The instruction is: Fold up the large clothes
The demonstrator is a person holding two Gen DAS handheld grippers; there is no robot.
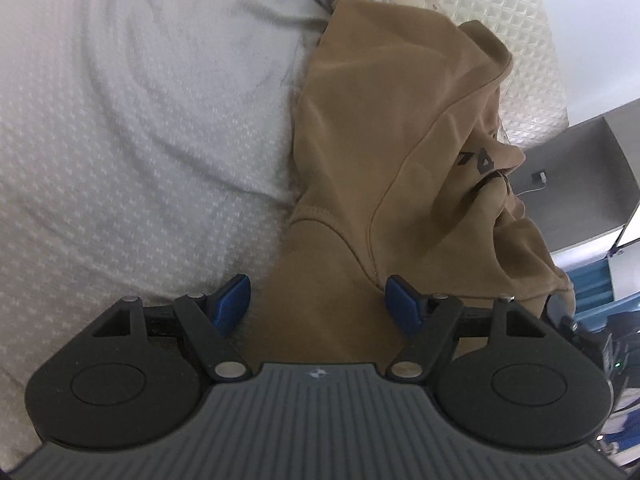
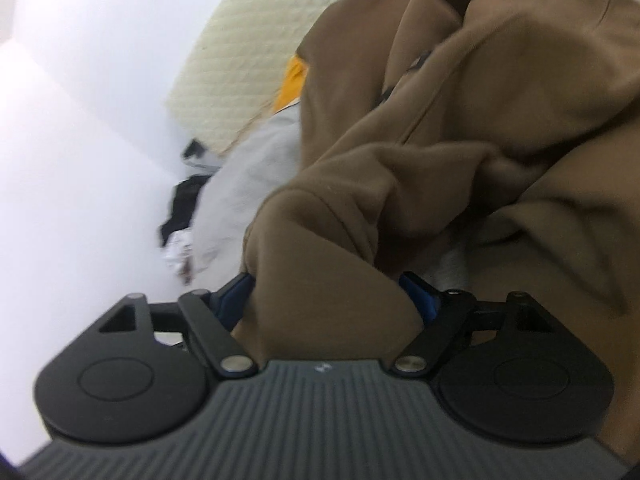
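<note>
- The brown hoodie (image 1: 392, 128) lies bunched on a bed covered with a pale dotted sheet (image 1: 120, 140), its hood end toward a cream quilted headboard (image 1: 500, 20).
- It is thick, matte tan fleece with a curved seam running down it, a ribbed band at one edge and a small dark printed mark among the folds on its right side.
- The left gripper (image 1: 318, 304) has its blue-padded jaws spread wide, with a stretch of the brown fabric lying between them; the pads stand apart from the cloth.
- In the right wrist view the hoodie (image 2: 480, 120) is heaped in deep, soft folds, partly blurred.
- The right gripper (image 2: 326, 300) is also wide, and a rounded fold of the hoodie fills the gap, touching both blue pads; whether they press on it, I cannot tell.
- A grey garment (image 2: 248, 168) and a bit of orange cloth (image 2: 292, 80) show behind.
</note>
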